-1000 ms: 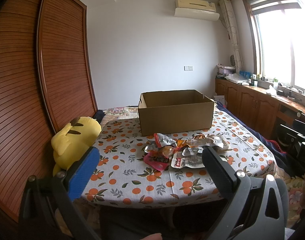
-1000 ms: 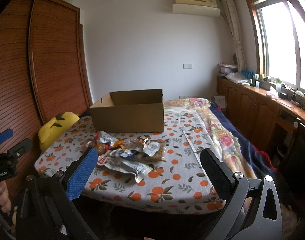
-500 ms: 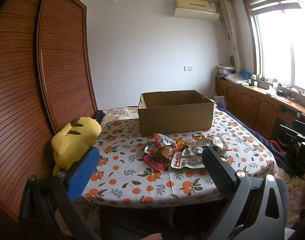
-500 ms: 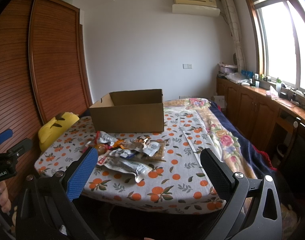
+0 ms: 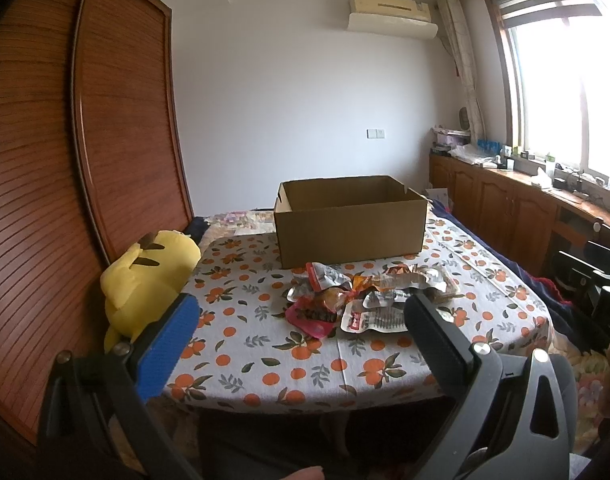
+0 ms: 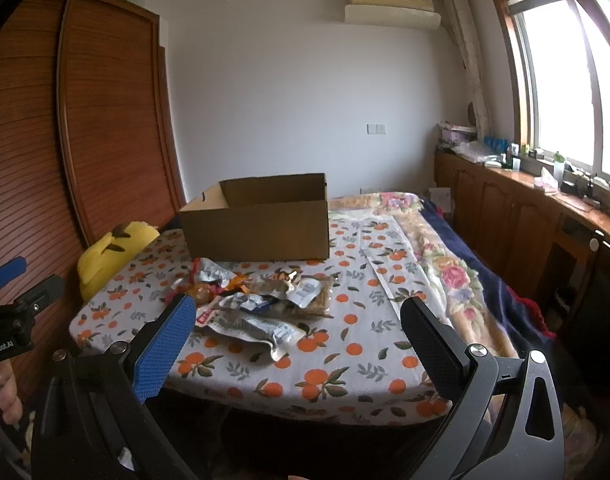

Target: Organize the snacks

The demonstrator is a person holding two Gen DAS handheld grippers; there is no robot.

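A heap of snack packets (image 5: pixel 357 296) (image 6: pixel 257 300), silver, red and orange, lies on the table with the orange-print cloth (image 5: pixel 265 344) (image 6: pixel 345 340). Behind the heap stands an open cardboard box (image 5: pixel 349 220) (image 6: pixel 261 220); its inside is hidden from both views. My left gripper (image 5: pixel 301 312) is open, held short of the table's near edge, nothing between its fingers. My right gripper (image 6: pixel 297 316) is open too, off the table's near right corner, and holds nothing. The left gripper's tips (image 6: pixel 21 276) and a hand (image 6: pixel 3 392) show at the right wrist view's left edge.
A yellow plush toy (image 5: pixel 149 276) (image 6: pixel 113 248) leans between the table's left side and a brown slatted wardrobe (image 5: pixel 65 180). A bed with a floral blanket (image 6: pixel 457 272) lies right of the table. Wooden cabinets (image 5: pixel 513 212) with clutter run under the window.
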